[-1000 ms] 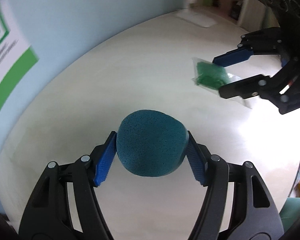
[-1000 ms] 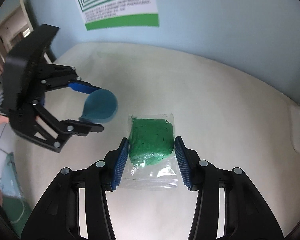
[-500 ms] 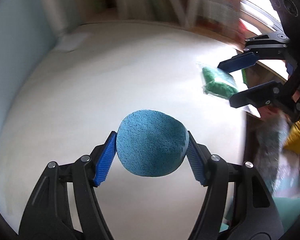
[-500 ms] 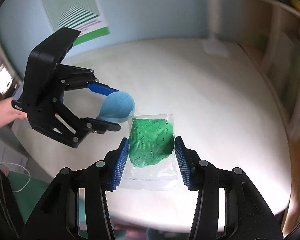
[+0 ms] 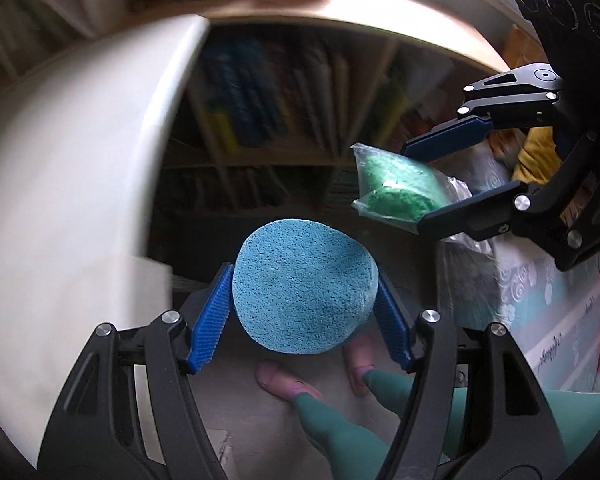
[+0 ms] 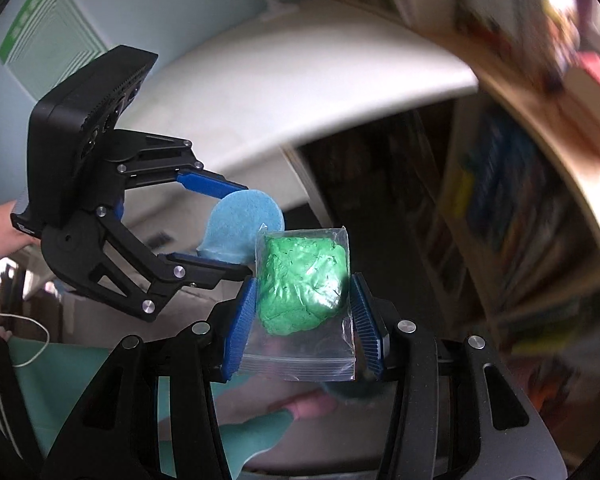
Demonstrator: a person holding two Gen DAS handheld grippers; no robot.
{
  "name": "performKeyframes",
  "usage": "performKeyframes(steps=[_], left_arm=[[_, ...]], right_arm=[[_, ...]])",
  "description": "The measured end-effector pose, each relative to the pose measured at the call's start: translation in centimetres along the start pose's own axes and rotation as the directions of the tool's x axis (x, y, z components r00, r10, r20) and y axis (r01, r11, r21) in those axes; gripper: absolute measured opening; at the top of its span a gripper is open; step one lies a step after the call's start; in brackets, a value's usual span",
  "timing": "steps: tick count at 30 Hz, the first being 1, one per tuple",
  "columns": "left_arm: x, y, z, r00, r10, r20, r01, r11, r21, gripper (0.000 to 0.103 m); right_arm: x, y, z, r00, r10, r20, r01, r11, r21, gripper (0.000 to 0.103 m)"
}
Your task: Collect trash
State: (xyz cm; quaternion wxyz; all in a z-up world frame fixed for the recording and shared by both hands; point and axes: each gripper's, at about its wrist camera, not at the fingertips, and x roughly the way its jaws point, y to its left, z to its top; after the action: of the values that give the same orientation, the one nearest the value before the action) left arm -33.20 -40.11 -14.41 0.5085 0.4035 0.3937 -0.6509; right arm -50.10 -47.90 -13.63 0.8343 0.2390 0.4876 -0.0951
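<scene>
Left wrist view. One round blue foam sponge (image 5: 304,286), clamped edge-on between the two blue-padded fingers of the left gripper (image 5: 305,312); flat porous face turned toward the camera, long axis running from pad to pad. Up and to the right of these tongs, one clear zip bag of green putty (image 5: 396,190), pinched between the two fingers of the right gripper (image 5: 440,184), lump end pointing away from that gripper's body. White tabletop (image 5: 60,184) to the left of the tongs, blurred; bookshelf (image 5: 268,112) ahead, blurred.

Right wrist view. Same clear zip bag of green putty (image 6: 306,284), one in number, squeezed between the right gripper (image 6: 304,300) pads; long axis along the fingers, zip edge nearest the tong body, green lump toward the tips. Left gripper (image 6: 220,224) up and to the left, shut upon the single sponge (image 6: 242,228), which sits just beside the bag's upper corner; contact not determinable. Tabletop (image 6: 300,60) beyond both tongs.
</scene>
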Motion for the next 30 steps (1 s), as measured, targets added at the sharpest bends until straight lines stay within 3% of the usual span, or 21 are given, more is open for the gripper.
performKeyframes(steps=[6, 11, 17, 20, 22, 30], left_arm=[[8.8, -1.2, -0.2, 0.991, -0.047, -0.123, 0.046, 0.999, -0.01, 0.064], [17.7, -1.9, -1.2, 0.965, -0.07, -0.253, 0.069, 0.998, -0.012, 0.064], [23.8, -2.1, -3.7, 0.938, -0.082, -0.337, 0.084, 0.996, -0.01, 0.066], [25.5, -1.7, -4.8, 0.923, -0.071, -0.378, 0.073, 0.997, -0.009, 0.068], [25.9, -1.5, -5.2, 0.922, -0.061, -0.383, 0.063, 0.998, -0.009, 0.082], [26.8, -2.0, -6.0, 0.918, -0.082, -0.387, 0.081, 0.997, -0.019, 0.084]], right_arm=[[5.0, -5.4, -5.9, 0.996, 0.003, -0.09, 0.011, 0.988, 0.154, 0.048], [11.0, -8.7, -10.4, 0.984, 0.027, -0.174, 0.02, 0.964, 0.265, 0.048], [15.4, -10.7, -13.5, 0.98, 0.06, -0.192, 0.007, 0.944, 0.329, 0.05], [16.6, -11.8, -14.3, 0.978, 0.059, -0.201, 0.017, 0.934, 0.358, 0.055], [17.1, -12.5, -14.8, 0.978, 0.052, -0.203, 0.028, 0.927, 0.375, 0.067], [17.6, -13.2, -16.3, 0.976, 0.061, -0.21, 0.033, 0.908, 0.417, 0.067]])
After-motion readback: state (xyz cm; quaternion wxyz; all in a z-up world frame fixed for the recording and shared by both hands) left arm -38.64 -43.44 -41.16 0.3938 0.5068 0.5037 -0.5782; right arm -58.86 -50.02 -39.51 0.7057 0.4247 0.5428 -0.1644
